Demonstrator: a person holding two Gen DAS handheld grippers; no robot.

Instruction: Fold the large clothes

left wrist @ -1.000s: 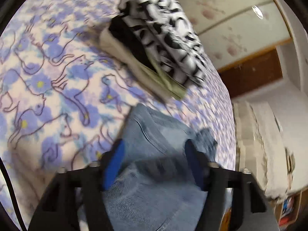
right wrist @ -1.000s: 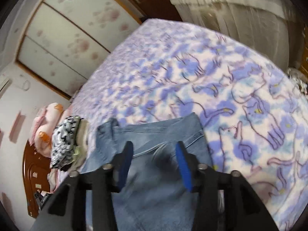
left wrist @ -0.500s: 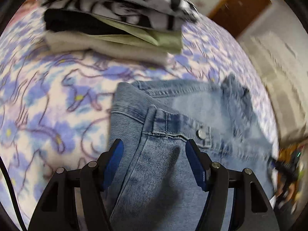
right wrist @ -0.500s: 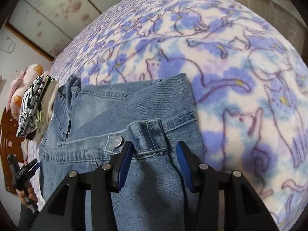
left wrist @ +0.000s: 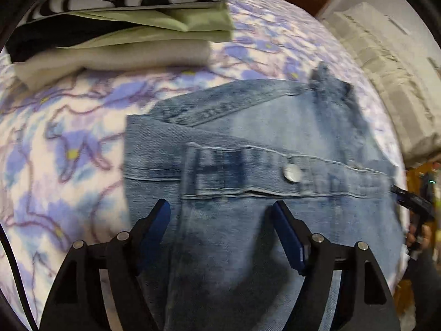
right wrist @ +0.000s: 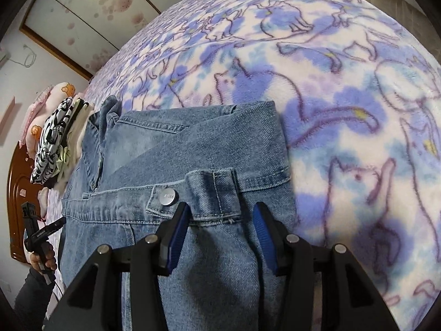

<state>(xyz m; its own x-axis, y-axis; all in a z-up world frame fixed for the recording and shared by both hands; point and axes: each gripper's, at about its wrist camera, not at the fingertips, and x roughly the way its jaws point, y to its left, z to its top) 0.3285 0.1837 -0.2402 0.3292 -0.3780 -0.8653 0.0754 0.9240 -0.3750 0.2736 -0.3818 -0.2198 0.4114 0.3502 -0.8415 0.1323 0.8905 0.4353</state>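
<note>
Blue denim jeans (left wrist: 248,127) (right wrist: 193,143) lie folded on the cat-print blanket (left wrist: 69,151) (right wrist: 344,82), with the waistband and its metal button (left wrist: 292,172) (right wrist: 167,197) on top. My left gripper (left wrist: 220,215) points down over the denim just below the waistband, left of the button. Its jaws are opening and the pads stand clear of the cloth between them. My right gripper (right wrist: 220,215) sits right of the button. Its pads are closed on a raised ridge of denim under the belt loop.
A stack of folded clothes (left wrist: 124,27) (right wrist: 52,143), black-and-white print on top, sits just beyond the jeans. A hand holding a black tool (right wrist: 38,237) (left wrist: 413,204) is at the jeans' far edge. A wooden headboard (right wrist: 16,193) and pink pillows (right wrist: 55,91) are behind.
Both grippers came down toward the blanket with the jeans, which now lie flat with the waistband on top. The left view rolled level and its jaws stand wider.
</note>
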